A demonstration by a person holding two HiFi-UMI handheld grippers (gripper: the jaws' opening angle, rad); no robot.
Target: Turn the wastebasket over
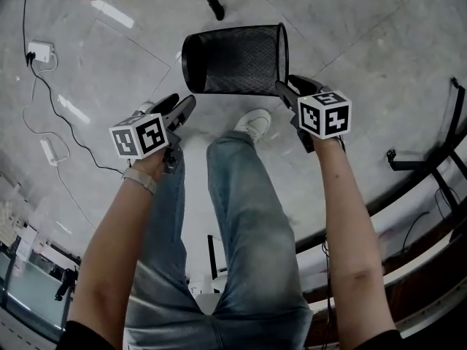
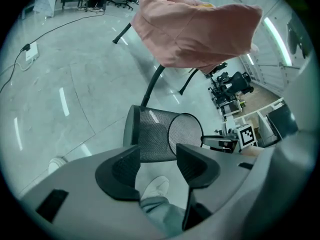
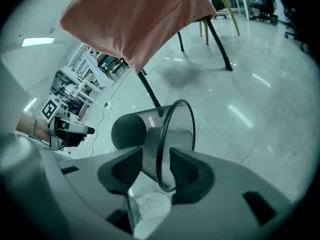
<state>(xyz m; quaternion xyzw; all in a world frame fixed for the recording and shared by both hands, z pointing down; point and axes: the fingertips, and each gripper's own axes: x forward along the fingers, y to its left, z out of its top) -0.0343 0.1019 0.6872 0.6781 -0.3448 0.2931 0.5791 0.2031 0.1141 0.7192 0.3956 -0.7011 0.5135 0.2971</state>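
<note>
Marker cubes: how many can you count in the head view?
2. One cube rides the left gripper, the other cube the right gripper at the wastebasket rim. None looks hidden.

Noted a white sneaker [image 1: 254, 125] mid-frame, blue jeans [image 1: 241, 217] below, a white power adapter [image 1: 40, 51] and black cable [image 1: 45, 86] upper left; pink cloth [image 2: 195, 24] draped over a black-legged chair [image 2: 152, 84] along the top.

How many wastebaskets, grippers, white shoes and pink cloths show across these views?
Wastebasket: 1
Grippers: 2, left gripper, right gripper
White shoes: 2
Pink cloth: 1
Total: 6
</note>
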